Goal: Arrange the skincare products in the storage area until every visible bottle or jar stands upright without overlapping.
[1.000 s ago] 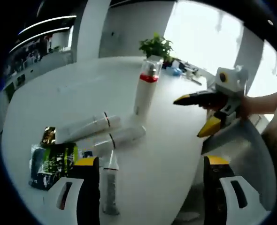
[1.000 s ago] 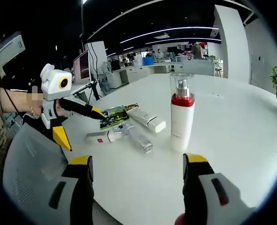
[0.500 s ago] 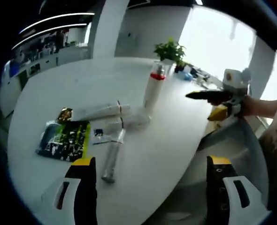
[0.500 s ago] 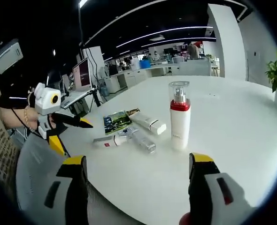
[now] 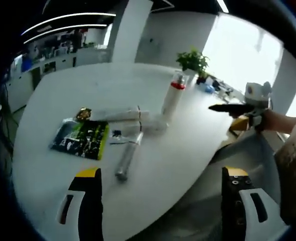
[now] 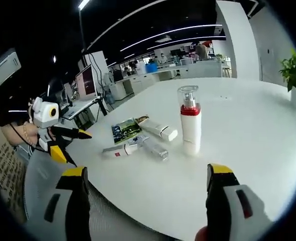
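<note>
Both grippers (left (image 5: 160, 201), right (image 6: 148, 201)) gape wide, empty.

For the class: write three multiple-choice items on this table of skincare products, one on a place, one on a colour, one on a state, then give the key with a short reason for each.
1. Where does the green sachet lie?
A. flat on the white table, beside the lying tubes
B. on top of the pump bottle
C. between the left gripper's jaws

2. What colour is the band under the clear cap of the pump bottle?
A. blue
B. red
C. green

3. How does the clear tube stand?
A. upright
B. leaning on the plant
C. lying on its side

Key: 1 A, it rests flat on the tabletop next to the tubes; 2 B, a red ring sits below the cap; 3 C, its whole length rests on the table.
</note>
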### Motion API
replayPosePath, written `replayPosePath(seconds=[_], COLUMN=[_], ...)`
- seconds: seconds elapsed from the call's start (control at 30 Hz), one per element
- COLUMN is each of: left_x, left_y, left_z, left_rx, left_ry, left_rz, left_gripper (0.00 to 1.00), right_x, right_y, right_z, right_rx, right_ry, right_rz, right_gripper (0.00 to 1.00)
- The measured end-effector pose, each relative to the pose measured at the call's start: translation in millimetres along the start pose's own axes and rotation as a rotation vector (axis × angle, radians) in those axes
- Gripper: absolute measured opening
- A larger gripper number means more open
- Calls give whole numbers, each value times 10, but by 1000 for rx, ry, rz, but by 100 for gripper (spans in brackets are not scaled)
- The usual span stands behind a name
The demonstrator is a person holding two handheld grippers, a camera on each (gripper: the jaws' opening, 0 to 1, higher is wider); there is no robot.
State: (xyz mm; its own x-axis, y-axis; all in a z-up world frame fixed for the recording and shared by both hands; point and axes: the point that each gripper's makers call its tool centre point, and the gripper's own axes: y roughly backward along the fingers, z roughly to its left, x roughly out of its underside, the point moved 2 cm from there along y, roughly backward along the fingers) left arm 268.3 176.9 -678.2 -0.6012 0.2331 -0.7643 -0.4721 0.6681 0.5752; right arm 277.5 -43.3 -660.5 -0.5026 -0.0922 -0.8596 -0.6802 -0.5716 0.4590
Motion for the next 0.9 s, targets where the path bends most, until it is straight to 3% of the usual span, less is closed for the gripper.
replayPosePath(seconds=[0.57,0.9], left_x=[63,73], left_y=[-44,-59], left_z=[-27,-8], left_rx=[0,0], left_ry=[26,35], left_rz=[-8,-13], left_gripper=[96,94], right_x=[52,-183], right_y=[-36,-178], right_z=[2,68], right_rx=[-9,-57], right_ry=[8,86], right_rz=[53,74], right_gripper=[97,93])
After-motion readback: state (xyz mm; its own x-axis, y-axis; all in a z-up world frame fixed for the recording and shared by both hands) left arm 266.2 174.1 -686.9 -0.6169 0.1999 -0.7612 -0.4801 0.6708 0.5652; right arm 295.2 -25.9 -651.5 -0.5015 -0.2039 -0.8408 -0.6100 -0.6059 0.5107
